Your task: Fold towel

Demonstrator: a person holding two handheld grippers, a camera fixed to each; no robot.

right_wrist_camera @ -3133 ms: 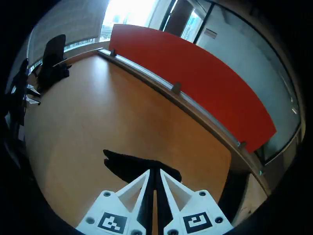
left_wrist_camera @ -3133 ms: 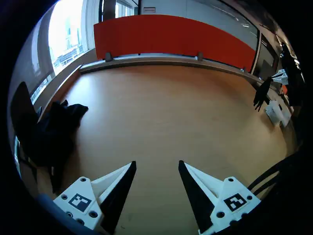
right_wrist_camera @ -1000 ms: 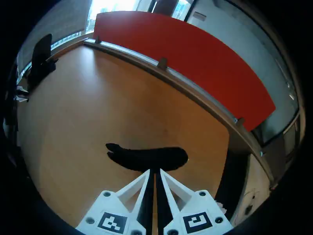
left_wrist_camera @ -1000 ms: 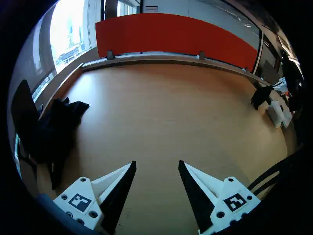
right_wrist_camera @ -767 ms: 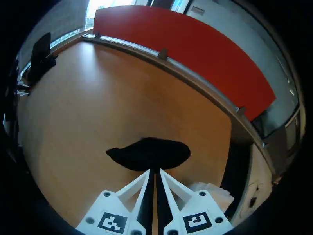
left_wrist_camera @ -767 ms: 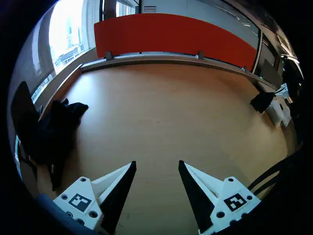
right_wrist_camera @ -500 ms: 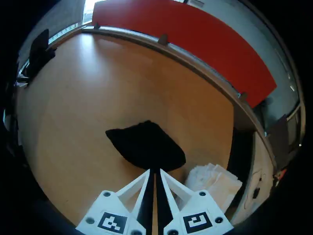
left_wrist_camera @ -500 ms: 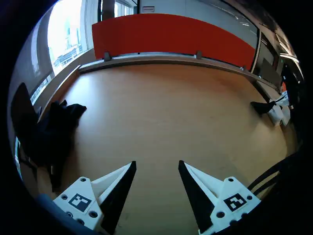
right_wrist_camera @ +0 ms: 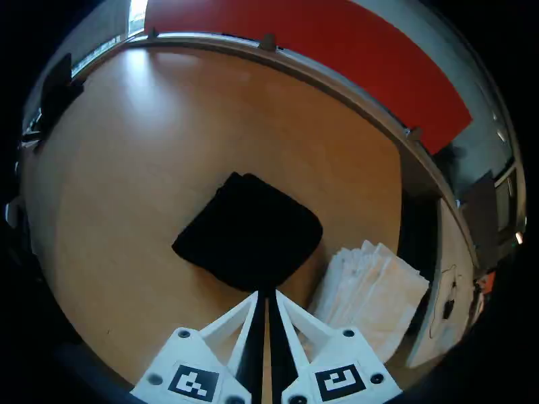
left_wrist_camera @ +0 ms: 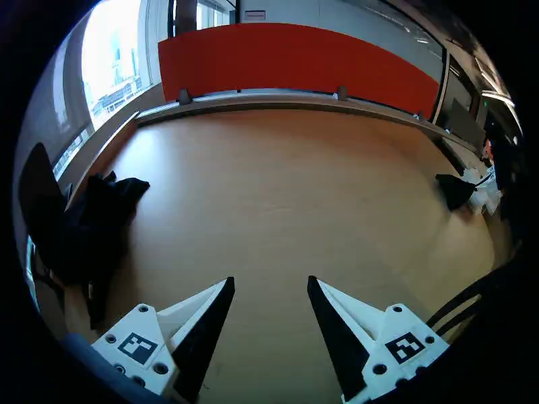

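A black towel [right_wrist_camera: 249, 229] lies as a folded square on the wooden table [right_wrist_camera: 135, 168], and my right gripper [right_wrist_camera: 268, 294] is shut on its near edge. From the left gripper view the same black towel [left_wrist_camera: 455, 190] is a small dark shape at the table's far right. My left gripper [left_wrist_camera: 269, 283] hovers low over bare table [left_wrist_camera: 283, 188] near the front edge, open, nothing between its fingers.
A stack of white folded towels [right_wrist_camera: 370, 296] sits just right of the black towel. A red divider panel [left_wrist_camera: 296, 57] runs along the table's far edge. Dark clothing [left_wrist_camera: 101, 215] is heaped at the left edge by a black chair [left_wrist_camera: 37, 195].
The right gripper has come down with the black towel, which went from a hanging bunch to a flat square beside the white stack. The left gripper stayed put.
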